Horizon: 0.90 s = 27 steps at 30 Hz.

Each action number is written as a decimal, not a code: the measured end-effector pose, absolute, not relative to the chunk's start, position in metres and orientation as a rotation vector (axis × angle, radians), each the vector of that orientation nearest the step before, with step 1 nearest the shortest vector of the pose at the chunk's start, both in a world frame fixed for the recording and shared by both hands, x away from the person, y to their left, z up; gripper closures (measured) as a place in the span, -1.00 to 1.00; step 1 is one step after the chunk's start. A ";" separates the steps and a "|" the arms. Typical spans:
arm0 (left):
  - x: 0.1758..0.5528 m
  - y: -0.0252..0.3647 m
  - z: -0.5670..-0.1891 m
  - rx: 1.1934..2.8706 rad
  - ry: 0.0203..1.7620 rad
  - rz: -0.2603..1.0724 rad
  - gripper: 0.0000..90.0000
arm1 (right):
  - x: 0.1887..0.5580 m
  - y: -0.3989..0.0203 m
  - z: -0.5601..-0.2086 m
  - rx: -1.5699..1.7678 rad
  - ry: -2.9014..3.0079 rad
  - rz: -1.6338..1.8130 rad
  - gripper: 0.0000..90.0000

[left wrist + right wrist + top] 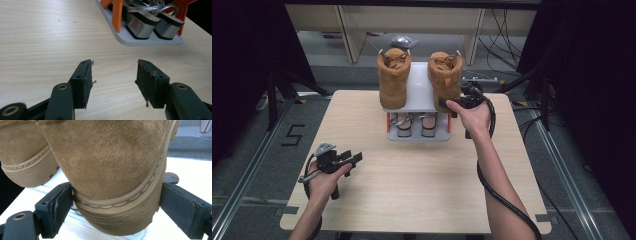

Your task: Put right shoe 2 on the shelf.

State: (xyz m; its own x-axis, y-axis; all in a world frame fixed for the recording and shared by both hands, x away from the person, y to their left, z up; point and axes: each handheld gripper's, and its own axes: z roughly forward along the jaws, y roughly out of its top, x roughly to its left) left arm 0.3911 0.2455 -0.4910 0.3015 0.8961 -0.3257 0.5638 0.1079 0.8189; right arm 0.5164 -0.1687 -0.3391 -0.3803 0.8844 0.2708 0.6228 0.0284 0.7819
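Two tan suede boots stand on the top shelf (419,90) of a small grey rack at the table's far middle, the left boot (393,80) and the right boot (445,77). My right gripper (447,103) is at the right boot's heel. In the right gripper view that heel (110,162) sits between the open jaws (116,186), the left pad (58,207) right against the sole, the right pad (177,207) just beside it. The left boot (22,152) stands beyond. My left gripper (354,158) rests low over the table's near left, open and empty (114,62).
A pair of silver heeled shoes (414,125) (142,25) sits on the rack's lower shelf between orange posts (117,15). The wooden table (422,190) has bare surface in front of the rack. Black cables (507,200) trail from the right gripper along the forearm.
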 end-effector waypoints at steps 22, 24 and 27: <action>0.390 0.245 -0.491 1.569 1.375 0.419 0.01 | 0.529 -0.170 -0.344 1.513 2.034 1.328 -0.72; 0.390 0.246 -0.491 1.572 1.377 0.425 0.01 | 0.526 -0.171 -0.345 1.533 2.021 1.345 -0.69; 0.390 0.247 -0.491 1.564 1.369 0.419 0.01 | 0.520 -0.174 -0.345 1.501 2.025 1.315 -0.65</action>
